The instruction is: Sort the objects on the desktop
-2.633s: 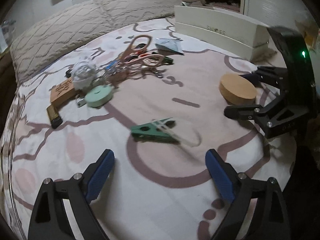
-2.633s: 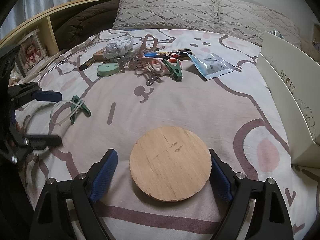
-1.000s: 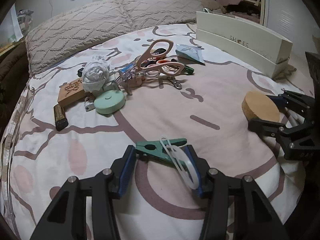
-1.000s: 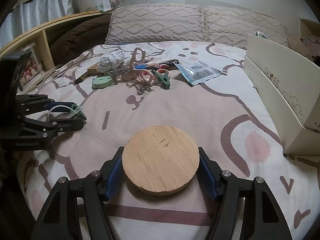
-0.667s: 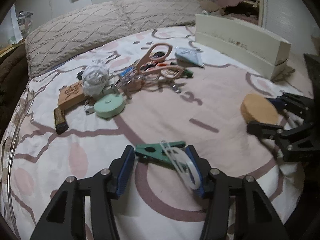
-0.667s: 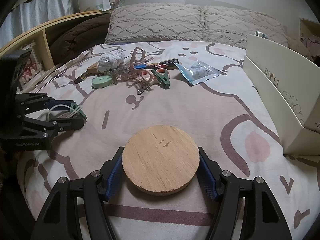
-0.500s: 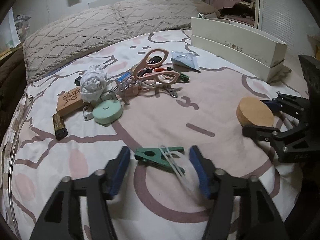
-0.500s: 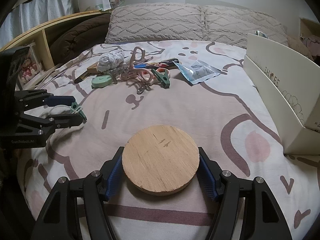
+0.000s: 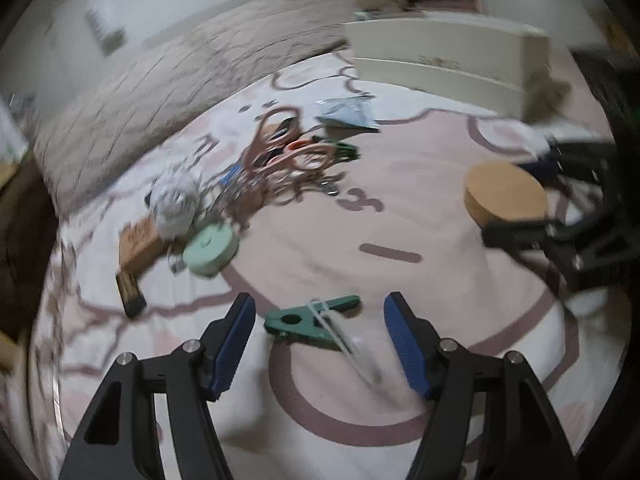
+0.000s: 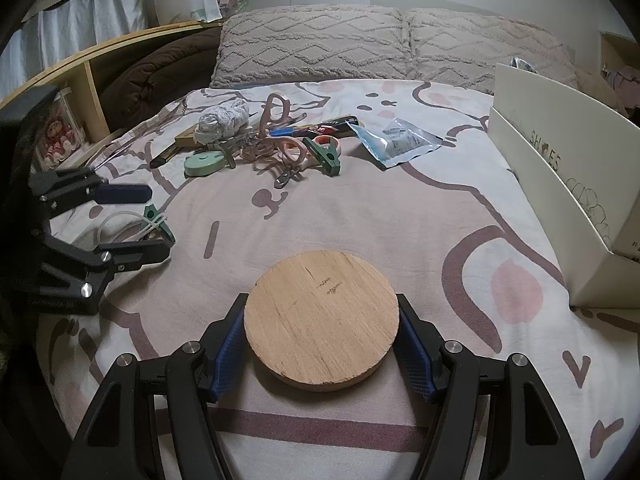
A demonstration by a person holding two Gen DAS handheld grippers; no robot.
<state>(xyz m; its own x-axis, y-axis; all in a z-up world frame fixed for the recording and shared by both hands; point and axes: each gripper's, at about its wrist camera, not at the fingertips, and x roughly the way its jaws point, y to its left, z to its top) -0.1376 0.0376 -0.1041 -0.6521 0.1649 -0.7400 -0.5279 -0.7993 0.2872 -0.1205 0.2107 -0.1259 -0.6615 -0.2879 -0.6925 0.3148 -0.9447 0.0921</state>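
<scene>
A green clip (image 9: 308,322) with a clear plastic ring (image 10: 116,224) looped through it lies on the patterned bed sheet. My left gripper (image 9: 319,300) straddles it; its jaws are opening and the blue pads (image 9: 236,336) stand clear of the clip on both sides. The left wrist view is blurred. A round wooden disc (image 10: 322,318) rests on the sheet with my right gripper (image 10: 321,304) shut on its rim. From the left wrist view the disc (image 9: 505,198) and the right gripper (image 9: 516,204) sit at the right.
A heap lies at the back of the bed: pink scissors (image 10: 276,120), a mint round tape measure (image 10: 203,163), a crumpled white cloth (image 10: 224,120), a second green clip (image 10: 324,156), a blue packet (image 10: 396,140). A white shoe box (image 10: 560,184) stands right, pillows (image 10: 384,44) behind, a wooden shelf (image 10: 80,80) left.
My left gripper's jaws have spread and let go of the green clip, which now lies on the sheet; the left view has rolled. The right gripper still holds the disc, unmoved.
</scene>
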